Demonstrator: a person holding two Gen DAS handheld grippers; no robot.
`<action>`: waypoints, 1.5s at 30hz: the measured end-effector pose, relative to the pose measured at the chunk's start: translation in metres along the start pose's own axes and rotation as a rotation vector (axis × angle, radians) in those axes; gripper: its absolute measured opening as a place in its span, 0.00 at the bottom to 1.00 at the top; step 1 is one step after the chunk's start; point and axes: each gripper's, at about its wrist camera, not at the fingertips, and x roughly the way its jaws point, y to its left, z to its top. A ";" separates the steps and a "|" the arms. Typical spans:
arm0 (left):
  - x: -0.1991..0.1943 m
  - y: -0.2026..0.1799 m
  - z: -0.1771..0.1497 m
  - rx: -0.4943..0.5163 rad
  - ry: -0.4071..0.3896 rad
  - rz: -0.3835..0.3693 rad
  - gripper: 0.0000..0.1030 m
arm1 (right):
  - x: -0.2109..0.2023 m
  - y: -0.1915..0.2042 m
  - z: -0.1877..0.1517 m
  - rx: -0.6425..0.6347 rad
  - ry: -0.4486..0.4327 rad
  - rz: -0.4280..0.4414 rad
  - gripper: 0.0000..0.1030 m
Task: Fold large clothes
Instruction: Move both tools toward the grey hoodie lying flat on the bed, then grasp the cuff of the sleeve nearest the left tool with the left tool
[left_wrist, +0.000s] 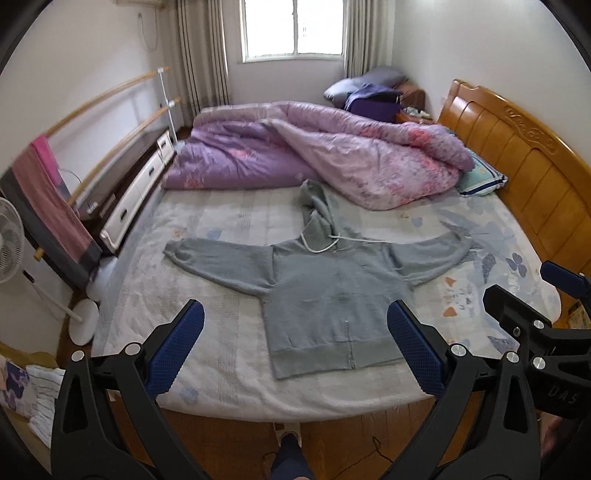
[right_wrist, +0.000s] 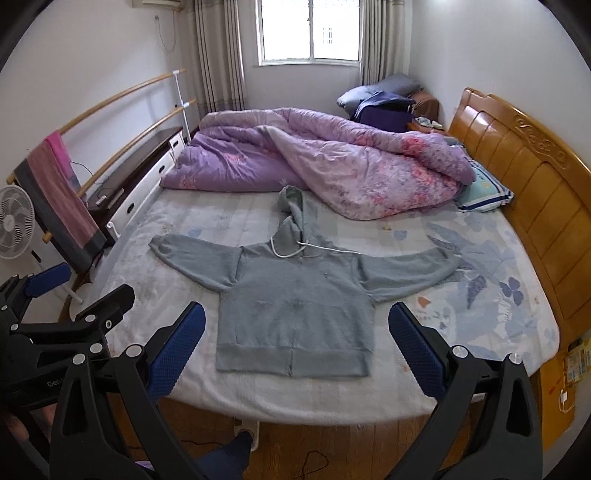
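Note:
A grey hoodie (left_wrist: 325, 291) lies flat, front up, on the bed (left_wrist: 207, 380), sleeves spread left and right, hood pointing toward the quilt, hem near the front edge. It also shows in the right wrist view (right_wrist: 295, 314). My left gripper (left_wrist: 295, 317) is open and empty, held above the bed's front edge in front of the hem. My right gripper (right_wrist: 295, 317) is open and empty, beside it to the right, also short of the hem. Each gripper shows in the other's view: the right one (left_wrist: 535, 295), the left one (right_wrist: 62, 295).
A purple quilt (left_wrist: 332, 158) is heaped across the far half of the bed. A wooden headboard (left_wrist: 524, 155) stands at the right. At the left are a rail with towels (left_wrist: 55, 206), a fan (left_wrist: 9, 243) and a low cabinet (left_wrist: 136, 184). Wooden floor lies below.

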 end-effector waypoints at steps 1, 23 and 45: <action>0.013 0.011 0.005 -0.009 0.018 -0.007 0.96 | 0.013 0.008 0.006 -0.001 0.006 -0.004 0.93; 0.227 0.150 0.035 -0.091 0.247 -0.045 0.96 | 0.252 0.095 0.043 -0.030 0.237 -0.109 0.93; 0.238 0.109 0.024 -0.001 0.286 -0.119 0.96 | 0.178 0.092 0.004 0.018 0.287 0.005 0.93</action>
